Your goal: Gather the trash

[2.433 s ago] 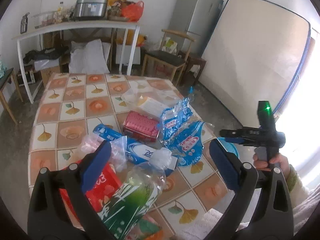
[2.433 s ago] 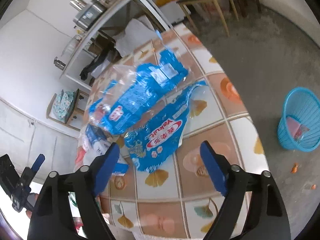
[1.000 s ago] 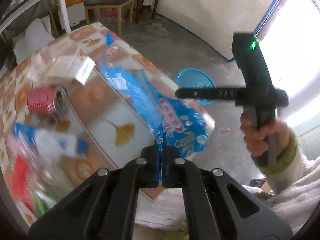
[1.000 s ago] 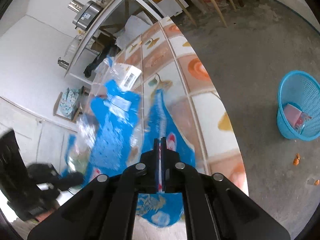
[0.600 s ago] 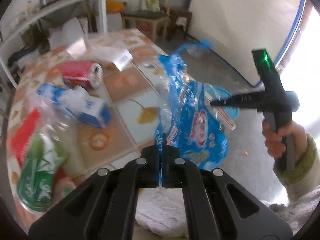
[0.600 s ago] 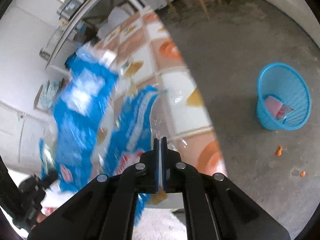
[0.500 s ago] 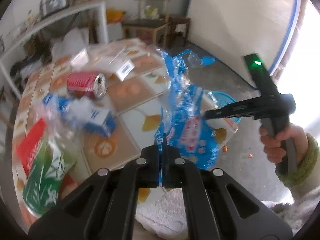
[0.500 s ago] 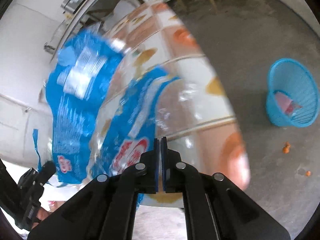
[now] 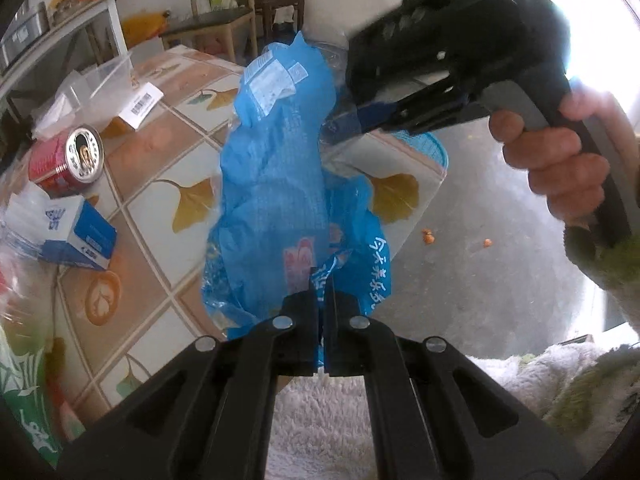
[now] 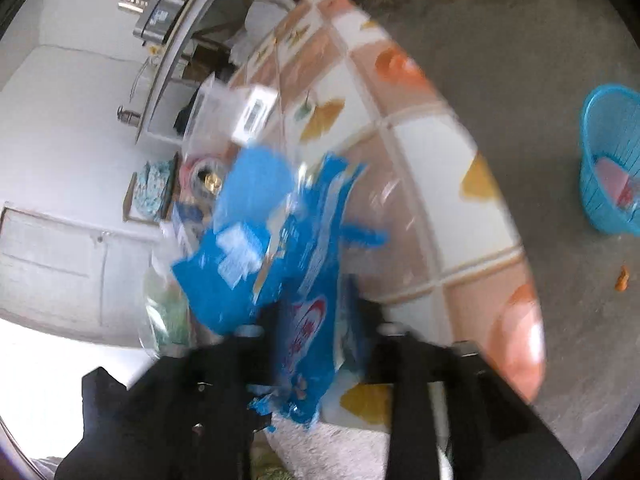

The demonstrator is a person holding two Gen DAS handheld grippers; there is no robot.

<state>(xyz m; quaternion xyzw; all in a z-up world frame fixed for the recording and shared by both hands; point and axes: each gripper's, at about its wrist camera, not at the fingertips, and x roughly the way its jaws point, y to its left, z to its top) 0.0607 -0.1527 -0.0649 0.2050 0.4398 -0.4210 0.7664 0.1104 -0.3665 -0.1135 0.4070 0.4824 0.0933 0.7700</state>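
My left gripper [image 9: 321, 292] is shut on the lower edge of a crumpled blue plastic wrapper [image 9: 276, 184] and holds it up over the tiled table's corner. My right gripper [image 9: 344, 124] reaches in from the right, its tips at the wrapper's upper right side. In the blurred right wrist view its fingers stand apart around the blue wrapper [image 10: 308, 280], so the right gripper [image 10: 316, 320] is open. A blue trash basket [image 10: 612, 168] stands on the floor to the right, with some trash in it.
On the tiled table [image 9: 160, 184] lie a red can [image 9: 68, 160], a blue-and-white carton [image 9: 76, 232], a clear plastic box with a label [image 9: 112, 92] and a green packet [image 9: 24, 392]. A wooden chair [image 9: 216, 24] stands beyond. Orange scraps [image 9: 428, 236] lie on the concrete floor.
Both grippers closed on the blue wrapper and lifted it off the table. The right gripper has now opened and moved close in front of the left wrist camera.
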